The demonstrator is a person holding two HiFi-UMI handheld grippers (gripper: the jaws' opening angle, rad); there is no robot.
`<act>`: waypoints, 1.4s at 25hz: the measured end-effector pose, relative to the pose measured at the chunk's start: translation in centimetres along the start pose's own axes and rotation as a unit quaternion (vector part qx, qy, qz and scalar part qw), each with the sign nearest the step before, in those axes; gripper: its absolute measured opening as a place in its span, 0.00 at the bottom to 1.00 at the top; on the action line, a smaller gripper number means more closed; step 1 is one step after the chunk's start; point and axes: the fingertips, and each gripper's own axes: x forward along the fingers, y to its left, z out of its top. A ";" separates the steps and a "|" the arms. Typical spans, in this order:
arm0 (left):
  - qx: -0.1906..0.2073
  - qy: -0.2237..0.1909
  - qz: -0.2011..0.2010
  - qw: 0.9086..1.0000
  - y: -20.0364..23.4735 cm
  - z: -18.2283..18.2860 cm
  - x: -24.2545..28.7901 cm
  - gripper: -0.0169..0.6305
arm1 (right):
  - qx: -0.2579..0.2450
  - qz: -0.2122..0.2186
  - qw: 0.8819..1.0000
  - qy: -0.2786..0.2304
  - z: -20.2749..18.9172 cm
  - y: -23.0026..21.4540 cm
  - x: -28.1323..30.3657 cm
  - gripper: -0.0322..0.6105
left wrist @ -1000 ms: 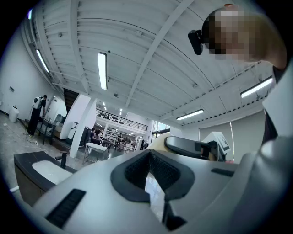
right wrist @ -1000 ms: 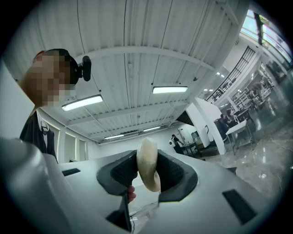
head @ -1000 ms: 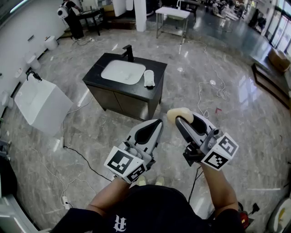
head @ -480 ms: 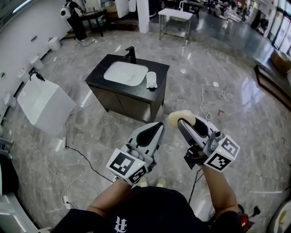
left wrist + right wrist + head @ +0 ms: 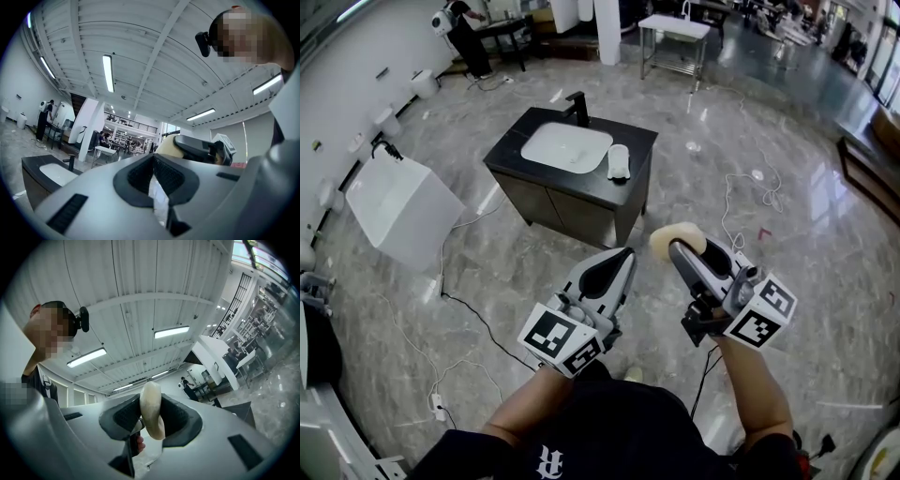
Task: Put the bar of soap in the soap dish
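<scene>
A cream bar of soap (image 5: 677, 238) is pinched at the tip of my right gripper (image 5: 682, 249), which is shut on it in mid-air above the marble floor. In the right gripper view the soap (image 5: 151, 404) stands on edge between the two dark pads. My left gripper (image 5: 622, 256) hovers beside it, shut and holding nothing; its pads (image 5: 140, 172) meet. Ahead stands a black vanity (image 5: 516, 157) with a white basin (image 5: 567, 147), a black tap (image 5: 578, 107) and a white soap dish (image 5: 619, 162) on its right side. Both grippers are well short of the vanity.
A white box-shaped fixture (image 5: 398, 211) stands to the left of the vanity. Cables trail across the floor at the left (image 5: 473, 323) and the right (image 5: 741, 202). A metal table (image 5: 675, 36) and a person (image 5: 469, 33) are far behind.
The head view has shifted a little, so the vanity sits slightly further right and nearer in frame. Both grippers keep their pose, and the soap stays in the right one.
</scene>
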 end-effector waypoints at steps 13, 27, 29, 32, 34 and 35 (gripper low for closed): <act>-0.005 0.001 0.016 1.000 6.2 -0.3 4.6 0.04 | 0.007 0.001 1.000 0.018 -0.1 -6.4 4.0 0.24; -0.014 0.014 -0.004 1.000 22.8 0.3 12.6 0.04 | 0.011 -0.039 0.998 0.044 -1.1 -18.3 17.1 0.24; -0.017 0.016 -0.008 1.000 25.3 0.5 13.6 0.04 | 0.015 -0.047 0.998 0.043 -1.0 -20.2 19.1 0.24; -0.021 0.018 -0.012 1.000 29.0 0.7 14.7 0.04 | 0.019 -0.052 0.997 0.046 -1.2 -22.7 22.0 0.24; -0.022 0.019 -0.012 1.000 31.2 0.5 15.4 0.04 | 0.019 -0.055 0.997 0.050 -1.6 -24.2 23.6 0.24; -0.022 0.019 -0.012 1.000 32.3 0.5 15.7 0.04 | 0.019 -0.056 0.997 0.051 -1.8 -24.9 24.3 0.24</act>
